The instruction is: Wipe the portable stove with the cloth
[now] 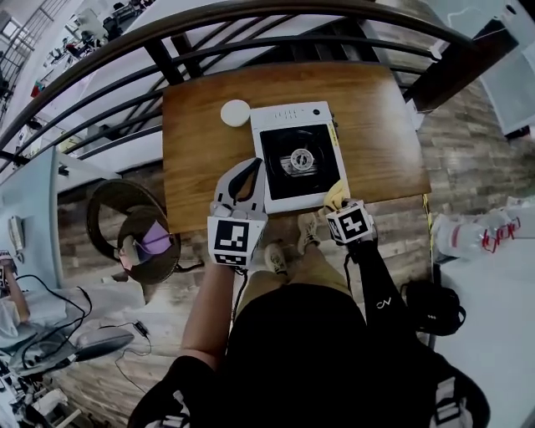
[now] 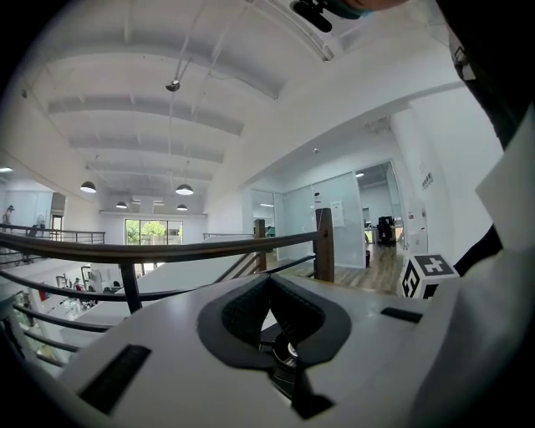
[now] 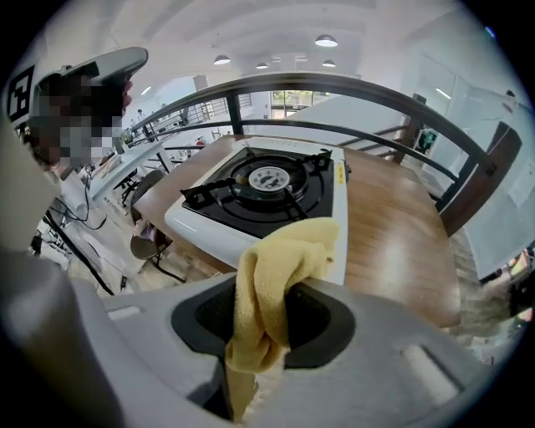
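Note:
The portable stove (image 1: pixel 292 155), white with a black top and a round burner, sits on the wooden table (image 1: pixel 201 142) near its front edge. My left gripper (image 1: pixel 248 171) reaches over the stove's front left corner, jaws shut with nothing between them. Through the gap under its fingertips (image 2: pixel 269 280) a bit of the burner (image 2: pixel 288 351) shows. My right gripper (image 1: pixel 338 202) hangs at the stove's front right corner, shut on a yellow cloth (image 1: pixel 335 195). In the right gripper view the cloth (image 3: pixel 272 292) bunches up between the jaws, with the stove (image 3: pixel 259 188) just beyond it.
A white round disc (image 1: pixel 235 112) lies on the table left of the stove. A dark curved railing (image 1: pixel 251 25) runs behind the table. A round stool (image 1: pixel 146 238) stands at the left, wrapped bottles (image 1: pixel 476 234) and a black bag (image 1: pixel 435 305) at the right.

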